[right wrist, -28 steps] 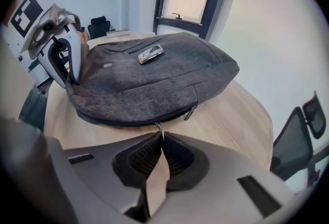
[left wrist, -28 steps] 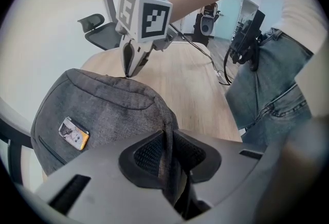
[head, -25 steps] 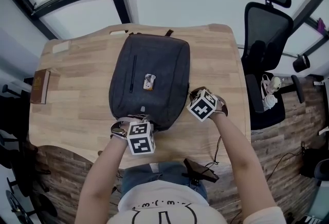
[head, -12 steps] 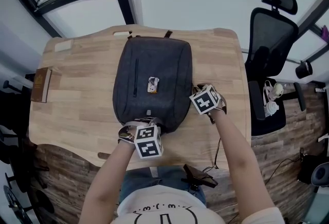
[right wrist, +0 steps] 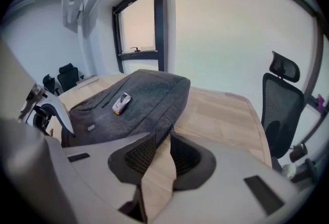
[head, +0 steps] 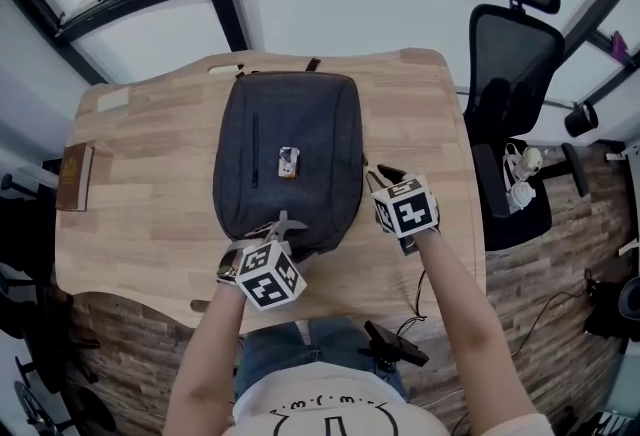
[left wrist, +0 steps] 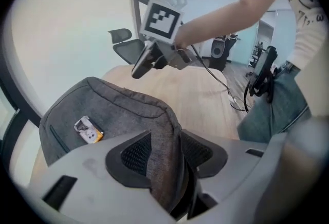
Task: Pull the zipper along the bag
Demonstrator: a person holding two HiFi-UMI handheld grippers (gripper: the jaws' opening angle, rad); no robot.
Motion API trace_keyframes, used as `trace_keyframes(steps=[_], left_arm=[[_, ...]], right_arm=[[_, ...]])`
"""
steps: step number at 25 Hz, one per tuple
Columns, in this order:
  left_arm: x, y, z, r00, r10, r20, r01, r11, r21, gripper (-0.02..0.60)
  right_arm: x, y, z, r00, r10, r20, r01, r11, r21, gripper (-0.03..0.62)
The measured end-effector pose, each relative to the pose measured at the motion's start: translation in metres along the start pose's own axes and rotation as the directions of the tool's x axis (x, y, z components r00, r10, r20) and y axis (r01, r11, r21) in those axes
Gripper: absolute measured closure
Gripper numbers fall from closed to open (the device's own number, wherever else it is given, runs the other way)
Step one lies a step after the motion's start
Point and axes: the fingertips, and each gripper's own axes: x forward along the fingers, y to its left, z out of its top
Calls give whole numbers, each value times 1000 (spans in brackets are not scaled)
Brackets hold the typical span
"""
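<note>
The grey bag (head: 300, 124) lies flat in the middle of the wooden table (head: 150, 214), its top toward 12 o'clock and its near end toward the person at 6 o'clock, with a small pale tag (head: 288, 162) on its face. The left tongs (left wrist: 165, 136) sit at the bag's 6 o'clock edge. They have just been opening and now stand spread, with a raised fold of the bag's cloth between the pads but apparently no longer squeezed. The right tongs (right wrist: 163, 138) hang at about 4 o'clock of the bag, beside its side seam. They too have just been opening and are a little apart, with only bare table showing through the gap. What looks like the zipper pull (right wrist: 170, 129) sits on the seam just ahead of their tips, not yet between them. The cloth looks soft and felt-like, so it bunches into a ridge when pinched and will likely slump and wrinkle ahead of the slider rather than stay taut. The bag seems light enough to skid on the smooth wood. I would take the small pull tab squarely between the right pads, since it is thin and may slip out. The left tongs should pinch the cloth by the seam, behind the slider, to brace the bag and keep the track straight.
</note>
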Motion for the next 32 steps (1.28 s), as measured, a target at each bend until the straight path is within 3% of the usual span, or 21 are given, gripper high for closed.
trace_keyframes(steps=[3, 7, 8, 10, 13, 16, 19, 21, 23, 25, 28, 32], left_arm=[[-22, 12, 6, 996, 27, 89, -22, 998, -56, 422], [-54, 27, 13, 973, 87, 214, -59, 989, -135, 423], [-64, 34, 13, 965, 117, 235, -83, 985, -152, 436], [-86, 49, 14, 942, 204, 265, -157, 969, -188, 530], [-120, 69, 14, 887, 345, 307, -276, 929, -244, 565], [-163, 84, 21, 808, 445, 386, -334, 886, -321, 566], [-207, 93, 20, 725, 537, 432, -378, 834, -403, 566], [-232, 95, 18, 682, 579, 446, -419, 810, -411, 566], [-254, 94, 15, 647, 602, 468, -451, 797, -402, 566], [-272, 92, 12, 610, 622, 491, -462, 783, -417, 566], [-291, 87, 6, 564, 646, 514, -451, 762, -464, 566], [-306, 81, 7, 520, 667, 533, -448, 744, -495, 566]], right_arm=[[-26, 16, 8, 998, -9, 62, 6, 998, 56, 462], [-55, 39, 17, 991, -50, 126, 37, 994, 103, 489], [-63, 45, 22, 988, -64, 141, 50, 993, 104, 500], [-78, 60, 32, 982, -79, 174, 63, 993, 98, 541], [-102, 84, 53, 966, -88, 241, 66, 993, 99, 542], [-128, 104, 74, 936, -137, 324, 94, 985, 143, 542], [-157, 122, 89, 894, -188, 408, 118, 975, 190, 542], [-179, 135, 97, 852, -198, 485, 85, 966, 244, 542], [-200, 147, 105, 802, -205, 561, 46, 958, 284, 542], [-217, 159, 110, 769, -229, 597, 76, 960, 271, 542], [-237, 174, 114, 738, -281, 613, 181, 958, 221, 542], [-256, 185, 120, 709, -316, 630, 279, 947, 160, 543]])
